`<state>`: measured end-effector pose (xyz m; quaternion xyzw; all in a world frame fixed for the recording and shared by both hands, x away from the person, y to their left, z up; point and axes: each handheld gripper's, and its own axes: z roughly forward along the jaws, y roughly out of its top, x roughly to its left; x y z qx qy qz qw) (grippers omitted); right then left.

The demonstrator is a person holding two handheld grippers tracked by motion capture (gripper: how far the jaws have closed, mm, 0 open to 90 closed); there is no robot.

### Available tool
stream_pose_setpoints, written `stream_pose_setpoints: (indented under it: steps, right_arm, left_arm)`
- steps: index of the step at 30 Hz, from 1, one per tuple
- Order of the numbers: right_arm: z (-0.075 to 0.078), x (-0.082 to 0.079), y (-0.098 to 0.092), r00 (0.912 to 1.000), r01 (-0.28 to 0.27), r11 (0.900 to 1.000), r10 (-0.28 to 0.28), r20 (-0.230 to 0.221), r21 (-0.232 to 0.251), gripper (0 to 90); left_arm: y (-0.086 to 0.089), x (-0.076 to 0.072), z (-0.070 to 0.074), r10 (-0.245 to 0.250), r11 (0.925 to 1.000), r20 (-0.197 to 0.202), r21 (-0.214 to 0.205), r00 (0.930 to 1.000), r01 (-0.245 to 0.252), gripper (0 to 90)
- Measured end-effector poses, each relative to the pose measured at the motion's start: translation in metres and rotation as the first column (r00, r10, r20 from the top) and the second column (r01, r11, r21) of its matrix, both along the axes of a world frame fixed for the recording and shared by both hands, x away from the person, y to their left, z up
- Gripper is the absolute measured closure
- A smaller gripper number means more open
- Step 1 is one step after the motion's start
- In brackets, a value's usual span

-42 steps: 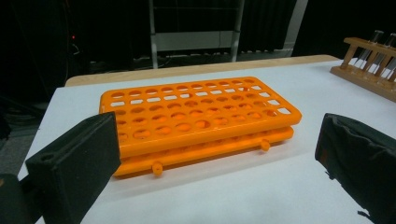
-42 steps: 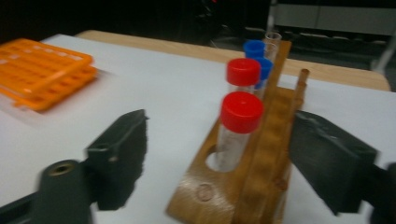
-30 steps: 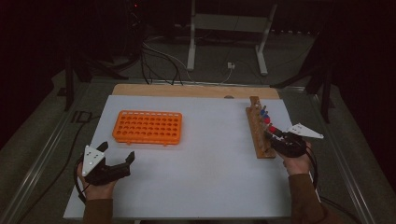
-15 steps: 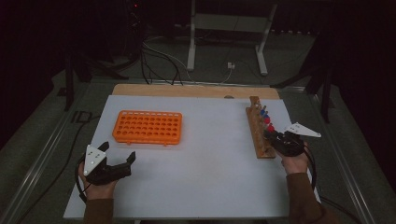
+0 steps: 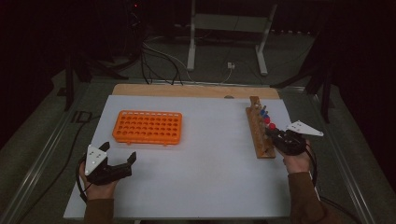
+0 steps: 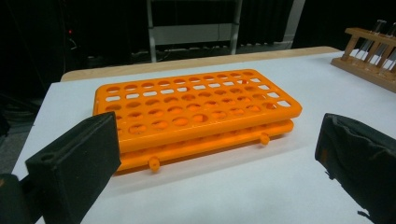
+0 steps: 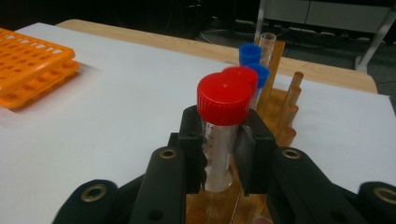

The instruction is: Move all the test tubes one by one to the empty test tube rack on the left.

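A wooden test-tube rack (image 5: 256,136) stands at the table's right side and holds red- and blue-capped tubes. My right gripper (image 5: 271,134) is at its near end, shut on a clear red-capped tube (image 7: 223,100). The tube stands upright in the wooden rack (image 7: 280,100), with the pads of my right gripper (image 7: 219,149) pressing on both sides below the cap. An orange tube rack (image 5: 147,127) lies left of centre with empty holes. My left gripper (image 5: 120,151) stands open near the front left corner. In its own view, my left gripper (image 6: 215,163) faces the orange rack (image 6: 196,112) with nothing between its jaws.
Behind the held tube stand another red-capped tube (image 7: 243,74) and two blue-capped tubes (image 7: 250,52). The white tabletop (image 5: 210,163) has a bare wooden strip (image 5: 196,91) along its far edge. A metal stand (image 5: 226,28) and cables (image 5: 159,58) lie on the floor beyond.
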<state>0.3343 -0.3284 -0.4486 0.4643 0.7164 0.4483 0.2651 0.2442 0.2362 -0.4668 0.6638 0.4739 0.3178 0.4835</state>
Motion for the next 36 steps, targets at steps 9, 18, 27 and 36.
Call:
stream_pose_setpoints:
  steps: [9, 18, 27, 36]
  right_arm:
    - [0.012, -0.001, -0.001, 0.9999, -0.008, 1.0, 0.008, 0.015, -0.002, 74.4]
    - [0.025, -0.003, -0.002, 0.9992, -0.006, 1.0, 0.006, 0.039, -0.004, 74.4]
    - [0.038, -0.006, -0.001, 0.9976, -0.005, 0.9999, 0.005, 0.069, -0.009, 74.5]
    - [0.048, -0.01, 0.007, 0.9952, -0.033, 0.9994, 0.033, 0.092, -0.003, 74.5]
  left_arm:
    - [0.0, 0.0, 0.0, 0.002, 1.0, -0.004, 0.001, 1.0, -0.002, 0.7]
    - [0.0, 0.0, 0.0, 0.004, 1.0, -0.005, 0.002, 1.0, -0.004, 0.7]
    - [-0.001, 0.0, -0.001, 0.002, 1.0, -0.006, 0.007, 1.0, -0.002, 0.7]
    - [-0.002, 0.001, -0.001, 0.008, 0.9999, -0.017, 0.013, 0.9998, -0.008, 0.7]
